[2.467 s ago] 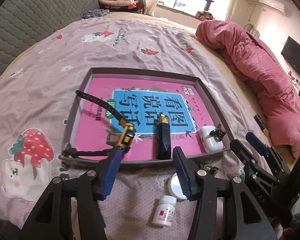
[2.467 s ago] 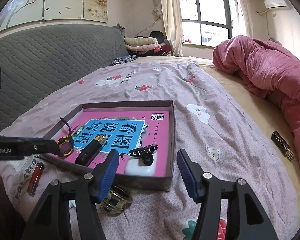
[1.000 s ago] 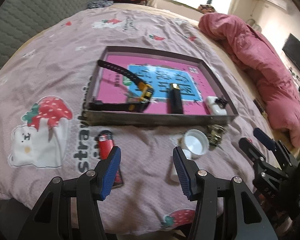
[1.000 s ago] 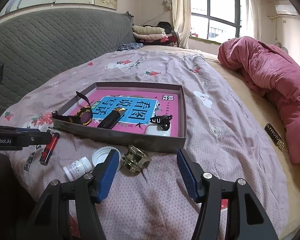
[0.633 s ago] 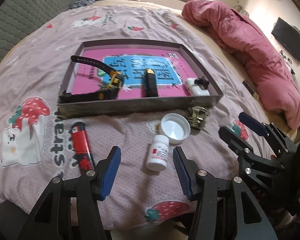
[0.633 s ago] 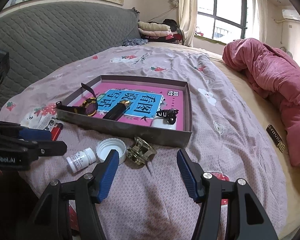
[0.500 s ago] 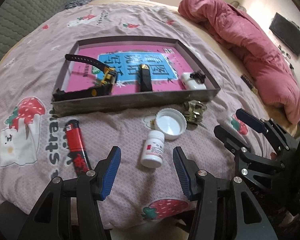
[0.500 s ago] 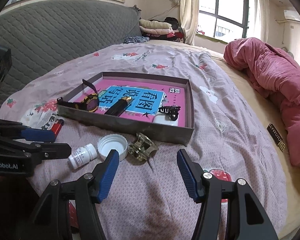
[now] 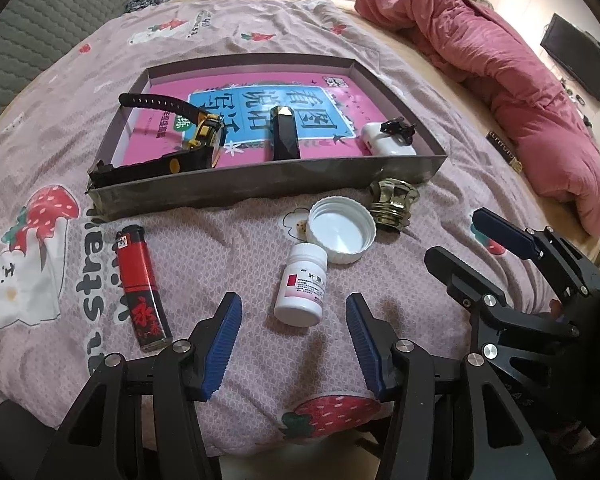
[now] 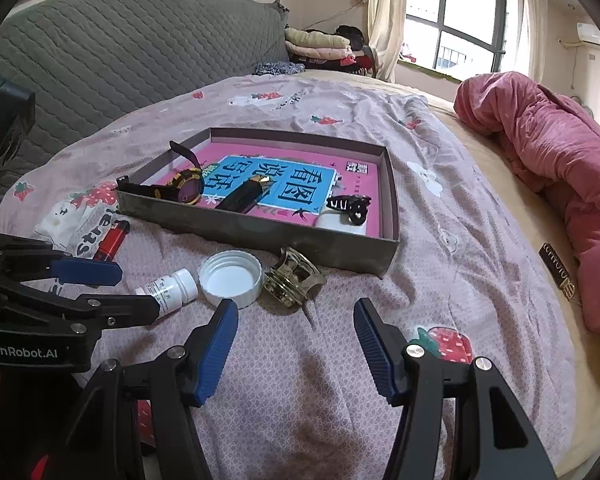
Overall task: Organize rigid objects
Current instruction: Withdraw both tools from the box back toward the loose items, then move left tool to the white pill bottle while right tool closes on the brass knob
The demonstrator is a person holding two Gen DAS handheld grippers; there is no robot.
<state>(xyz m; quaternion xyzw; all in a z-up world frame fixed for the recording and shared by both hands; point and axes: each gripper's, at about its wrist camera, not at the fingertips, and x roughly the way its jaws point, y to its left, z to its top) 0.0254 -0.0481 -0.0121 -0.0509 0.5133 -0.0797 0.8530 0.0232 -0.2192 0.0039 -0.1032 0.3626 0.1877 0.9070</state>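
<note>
On the bed a grey tray [image 9: 260, 184] with a pink book as its floor holds a black-and-yellow watch [image 9: 204, 140], a black bar [image 9: 285, 138] and a white case [image 9: 384, 144] with a black clip on top. In front of the tray lie a red lighter [image 9: 140, 284], a white pill bottle [image 9: 302, 288], a white cap [image 9: 342, 228] and a gold-coloured clip-like piece [image 9: 394, 204]. My left gripper [image 9: 292, 302] is open, its tips either side of the bottle's base, not pressing on it. My right gripper [image 10: 295, 307] is open and empty, just short of the gold piece [image 10: 294, 276].
A rumpled pink quilt [image 10: 560, 168] lies along the right side of the bed. A small dark label [image 10: 558, 276] rests on the beige sheet beside it. A grey padded headboard [image 10: 120, 52] stands behind. The near bed edge is just below both grippers.
The left gripper pulled back from the tray, then swung right from the lighter and sank toward the pill bottle. The right gripper also drew back earlier and has since kept still. Both stayed open.
</note>
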